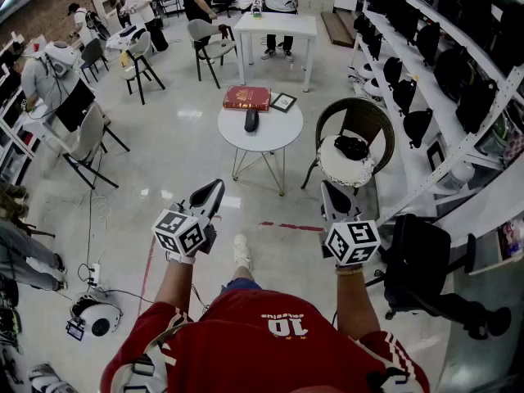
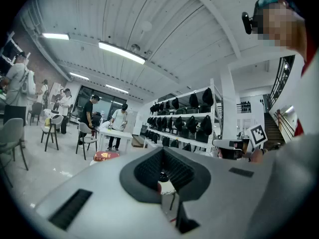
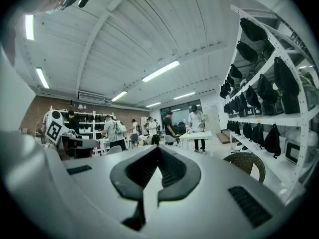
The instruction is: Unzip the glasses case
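Pre-approach: both grippers level, well short of the table.
Left gripper (image 1: pixel 214 191) and right gripper (image 1: pixel 331 195) have jaws closed tight, nothing between them. The dark oblong on the round table (image 1: pixel 282 134), near a red book (image 1: pixel 246 97), is probably the glasses case (image 1: pixel 251 120), well apart from both. Next: walk up, open jaws, steady the case, find the zip pull, too small to see.
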A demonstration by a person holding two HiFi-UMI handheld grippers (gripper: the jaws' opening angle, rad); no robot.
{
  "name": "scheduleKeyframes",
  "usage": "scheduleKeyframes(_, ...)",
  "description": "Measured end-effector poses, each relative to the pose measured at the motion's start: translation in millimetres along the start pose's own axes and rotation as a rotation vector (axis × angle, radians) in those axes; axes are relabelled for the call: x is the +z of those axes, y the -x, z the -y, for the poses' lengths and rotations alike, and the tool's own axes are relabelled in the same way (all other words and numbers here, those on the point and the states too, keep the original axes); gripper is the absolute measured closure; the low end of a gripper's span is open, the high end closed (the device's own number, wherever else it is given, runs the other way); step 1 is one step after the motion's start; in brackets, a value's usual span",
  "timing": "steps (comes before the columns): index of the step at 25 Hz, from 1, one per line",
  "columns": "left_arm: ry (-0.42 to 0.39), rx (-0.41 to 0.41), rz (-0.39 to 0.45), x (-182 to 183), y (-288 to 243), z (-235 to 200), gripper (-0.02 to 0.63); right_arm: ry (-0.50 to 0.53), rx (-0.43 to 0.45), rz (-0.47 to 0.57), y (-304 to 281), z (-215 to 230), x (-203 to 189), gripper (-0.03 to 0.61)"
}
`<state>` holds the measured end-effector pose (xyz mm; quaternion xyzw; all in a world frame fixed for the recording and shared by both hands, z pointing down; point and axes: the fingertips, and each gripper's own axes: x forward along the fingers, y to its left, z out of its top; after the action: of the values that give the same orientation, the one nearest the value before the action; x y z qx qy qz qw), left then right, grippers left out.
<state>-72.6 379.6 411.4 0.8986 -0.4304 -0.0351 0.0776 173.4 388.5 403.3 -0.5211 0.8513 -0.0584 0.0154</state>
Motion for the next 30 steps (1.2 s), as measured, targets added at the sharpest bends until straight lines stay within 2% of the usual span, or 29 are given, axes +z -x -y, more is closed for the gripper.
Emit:
scheduleKeyframes(13, 0.005, 0.011, 0.002, 5.6, -7.5, -10.5, 0.606, 0.004, 0.005, 0.000, -14.6, 4.7, 2.3, 0.565)
scheduleKeyframes(18, 0.005, 0.016, 0.004, 5.8, -10.2, -17.4, 0.606, -0.105, 0.016, -0.006, -23.6, 12.4, -2.5, 0.565)
scheduleKeyframes(30, 0.063, 0.009, 0.022, 16.1, -47.6, -59.2, 0.606, -0.092, 0.073, 0.016, -71.9, 29.0, 10.5, 0.565)
